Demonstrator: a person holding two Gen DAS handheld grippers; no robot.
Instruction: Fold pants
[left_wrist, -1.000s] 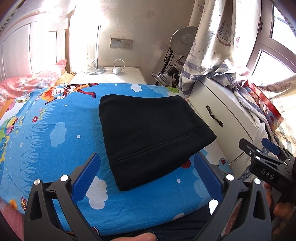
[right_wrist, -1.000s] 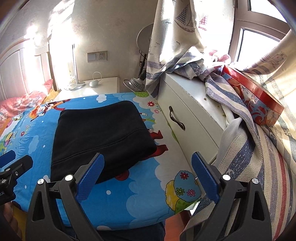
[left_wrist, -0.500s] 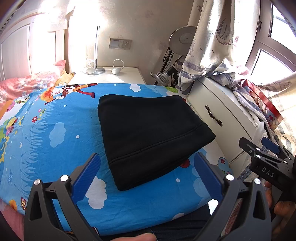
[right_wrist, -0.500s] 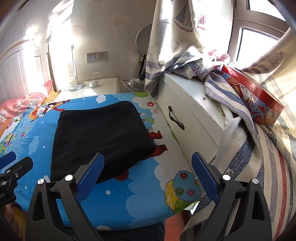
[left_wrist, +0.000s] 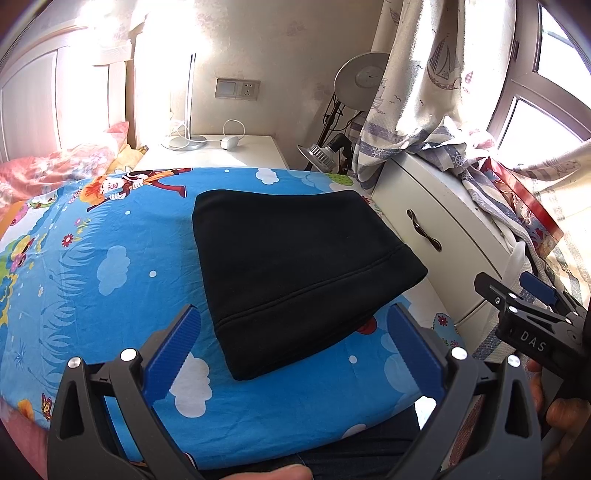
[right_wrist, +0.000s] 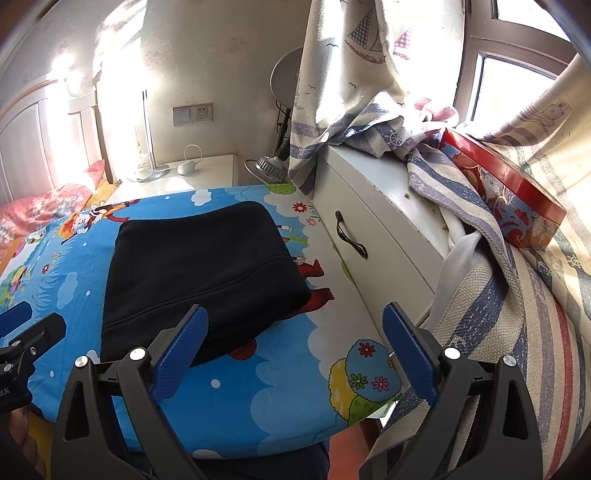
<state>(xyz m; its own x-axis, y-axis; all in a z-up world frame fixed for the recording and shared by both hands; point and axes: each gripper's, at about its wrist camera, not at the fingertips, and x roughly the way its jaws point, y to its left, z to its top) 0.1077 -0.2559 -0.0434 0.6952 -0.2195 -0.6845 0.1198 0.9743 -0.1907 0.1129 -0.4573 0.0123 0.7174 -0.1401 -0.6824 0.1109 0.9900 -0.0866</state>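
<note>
The black pants (left_wrist: 295, 266) lie folded into a compact rectangle on the blue cartoon bedsheet (left_wrist: 110, 258); they also show in the right wrist view (right_wrist: 199, 273). My left gripper (left_wrist: 295, 347) is open and empty, held above the near edge of the bed just in front of the pants. My right gripper (right_wrist: 295, 347) is open and empty, to the right of the pants near the bed's right corner. The right gripper also shows from the side in the left wrist view (left_wrist: 524, 314).
A white drawer cabinet (right_wrist: 369, 229) stands close along the bed's right side, with curtains (right_wrist: 369, 92) and a red box (right_wrist: 506, 199) on it. A white nightstand (left_wrist: 214, 151) with a lamp is behind the bed. Pink bedding (left_wrist: 44, 173) lies at the far left.
Almost nothing: both views shift very slightly. The pants stay still and both grippers stay open.
</note>
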